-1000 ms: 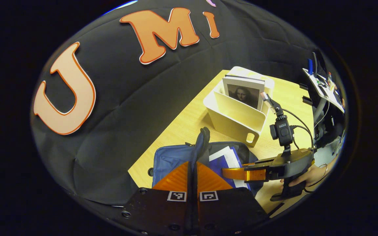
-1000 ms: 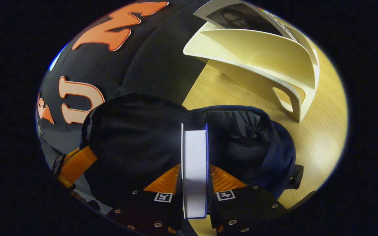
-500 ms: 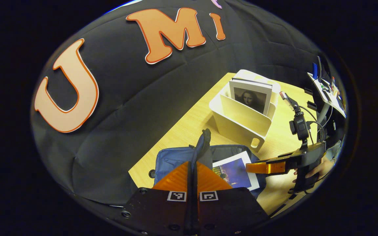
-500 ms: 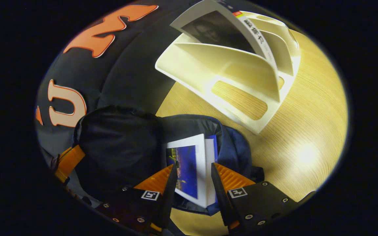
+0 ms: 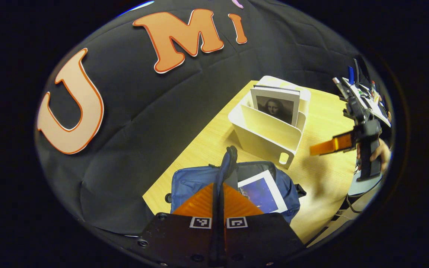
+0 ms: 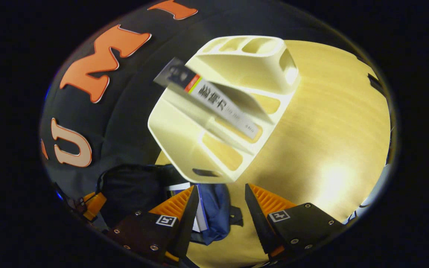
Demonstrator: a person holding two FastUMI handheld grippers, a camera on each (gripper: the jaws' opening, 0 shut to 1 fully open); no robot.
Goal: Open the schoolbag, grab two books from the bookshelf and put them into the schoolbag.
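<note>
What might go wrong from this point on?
The blue book lies half out of the schoolbag mouth and might slip out. The left tool is pinching the bag's strap; a slip would close the opening. The remaining book leans in the bookshelf, making a clean grasp awkward.

a: how's the light by the right gripper [image 6: 220, 216]?
b: warm and bright; a glare patch sits on the table [image 6: 333, 178] just ahead and to its right.
a: sharpness?
b: the book [image 6: 214, 102] in the bookshelf [image 6: 244, 56] farther ahead smears with motion blur.
a: and the left gripper view?
b: crisp centrally, dimmer, strongly bent at the edges; the bookshelf [image 5: 266, 136] casts a soft shadow.
</note>
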